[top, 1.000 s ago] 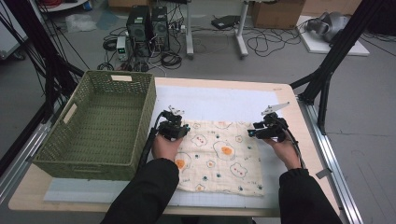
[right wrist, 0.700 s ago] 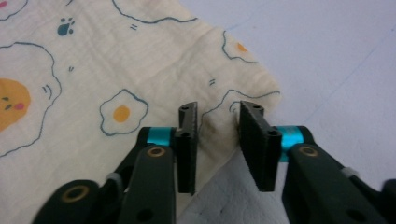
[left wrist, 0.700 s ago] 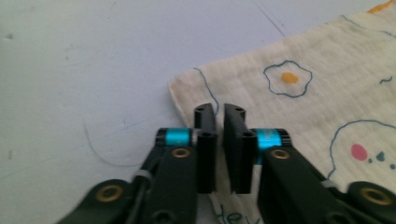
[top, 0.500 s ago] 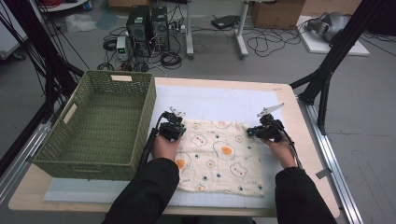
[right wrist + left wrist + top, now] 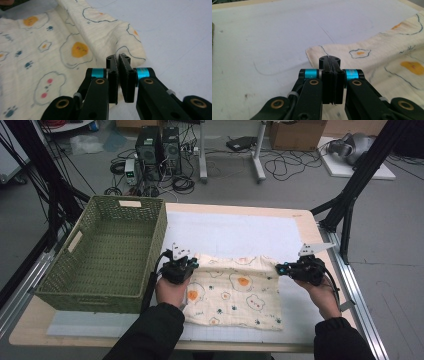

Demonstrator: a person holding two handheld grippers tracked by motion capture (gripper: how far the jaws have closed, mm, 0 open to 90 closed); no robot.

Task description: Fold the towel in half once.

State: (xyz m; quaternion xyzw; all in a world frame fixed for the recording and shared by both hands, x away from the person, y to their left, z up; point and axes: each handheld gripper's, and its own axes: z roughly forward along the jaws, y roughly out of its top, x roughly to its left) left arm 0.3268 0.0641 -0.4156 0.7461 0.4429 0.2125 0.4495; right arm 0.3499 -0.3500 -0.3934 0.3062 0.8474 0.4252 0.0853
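Two grippers pinch the far corners of the cloth (image 5: pixel 235 290), which lies on the white mat (image 5: pixel 240 232) beside the green basket (image 5: pixel 107 252). The left gripper (image 5: pixel 189 263) has just closed on the left corner, the right gripper (image 5: pixel 281 268) on the right one, both lifting the far edge into a fold. Each pinched corner is hidden behind the black jaws in the gripper views, and the person's sleeves cover the cloth's near left corner.

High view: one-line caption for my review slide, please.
Left gripper and right gripper each pinch a far corner of the egg-print cloth, beside a green basket.
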